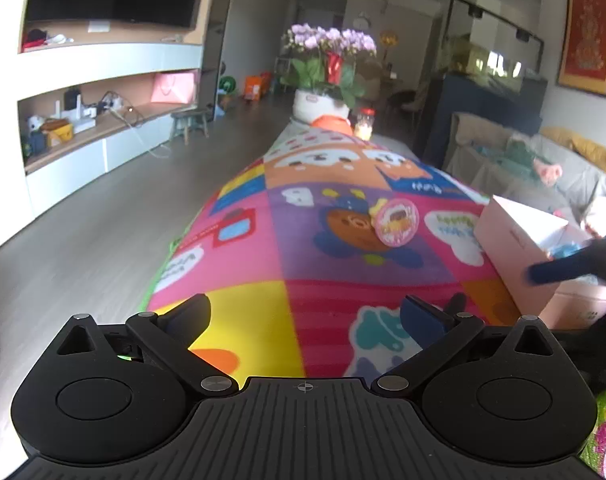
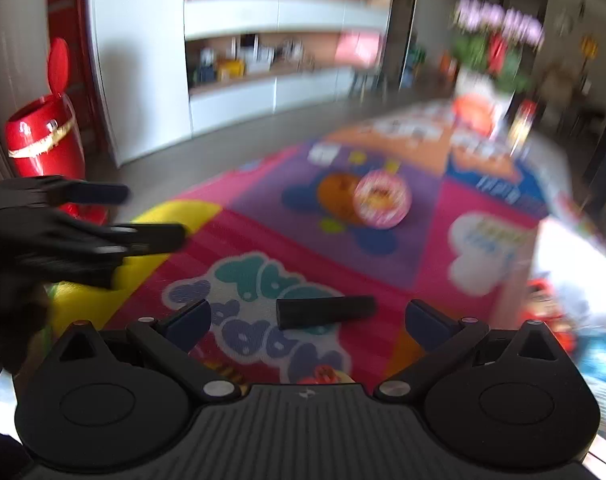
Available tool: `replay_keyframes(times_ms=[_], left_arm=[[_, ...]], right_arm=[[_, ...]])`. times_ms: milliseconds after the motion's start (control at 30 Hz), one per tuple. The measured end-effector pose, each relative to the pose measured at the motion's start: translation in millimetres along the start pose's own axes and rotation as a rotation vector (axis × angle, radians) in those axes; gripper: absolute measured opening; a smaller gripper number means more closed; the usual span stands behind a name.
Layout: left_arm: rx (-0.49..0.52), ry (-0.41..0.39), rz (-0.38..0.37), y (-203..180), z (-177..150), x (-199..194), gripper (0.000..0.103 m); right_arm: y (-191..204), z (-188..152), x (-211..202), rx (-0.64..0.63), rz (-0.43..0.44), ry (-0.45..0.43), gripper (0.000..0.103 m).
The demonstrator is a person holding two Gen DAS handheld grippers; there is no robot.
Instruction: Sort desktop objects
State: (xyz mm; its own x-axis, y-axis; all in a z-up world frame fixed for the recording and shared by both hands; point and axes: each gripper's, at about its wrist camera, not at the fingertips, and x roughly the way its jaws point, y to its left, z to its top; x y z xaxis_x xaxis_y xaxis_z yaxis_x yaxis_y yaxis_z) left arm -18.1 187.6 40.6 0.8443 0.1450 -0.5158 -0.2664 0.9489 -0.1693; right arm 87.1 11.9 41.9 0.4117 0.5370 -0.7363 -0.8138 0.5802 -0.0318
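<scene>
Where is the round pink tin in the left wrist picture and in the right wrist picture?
Left wrist view: the round pink tin lies right of centre, on the purple square of the colourful cartoon mat.
Right wrist view: the round pink tin lies above centre, blurred, on the same purple square.
Shared landmark: the pot of purple flowers at the far end of the mat, upper right in the right wrist view.

Matt printed cloth mat (image 1: 287, 240), glossy red plastic bin (image 2: 43, 148), pink cardboard box (image 1: 519, 240), wood-look floor (image 1: 103, 232).
</scene>
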Motion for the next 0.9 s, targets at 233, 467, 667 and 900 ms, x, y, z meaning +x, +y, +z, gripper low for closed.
replay_keyframes(times_ms=[233, 467, 667, 900], left_arm=[[-0.032, -0.01, -0.079, 13.8, -5.6, -7.5, 0.103], [-0.028, 0.017, -0.094, 6.8, -7.8, 0.8, 0.103], [0.007, 0.038, -0.124, -12.9, -7.9, 4.4, 0.103], [0.1, 0.058, -0.199, -60.2, -3.7, 11.4, 0.103]], right_arm=[[-9.8, 10.6, 55.7, -0.064, -0.023, 0.135, 0.098], [-22.2, 4.0, 27.8, 0.012, 0.031, 0.108, 0.076], [-39.0, -30.4, -62.0, 0.144, -0.023, 0.009, 0.076], [-82.8, -82.7, -115.3, 0.318, -0.234, -0.06, 0.08]])
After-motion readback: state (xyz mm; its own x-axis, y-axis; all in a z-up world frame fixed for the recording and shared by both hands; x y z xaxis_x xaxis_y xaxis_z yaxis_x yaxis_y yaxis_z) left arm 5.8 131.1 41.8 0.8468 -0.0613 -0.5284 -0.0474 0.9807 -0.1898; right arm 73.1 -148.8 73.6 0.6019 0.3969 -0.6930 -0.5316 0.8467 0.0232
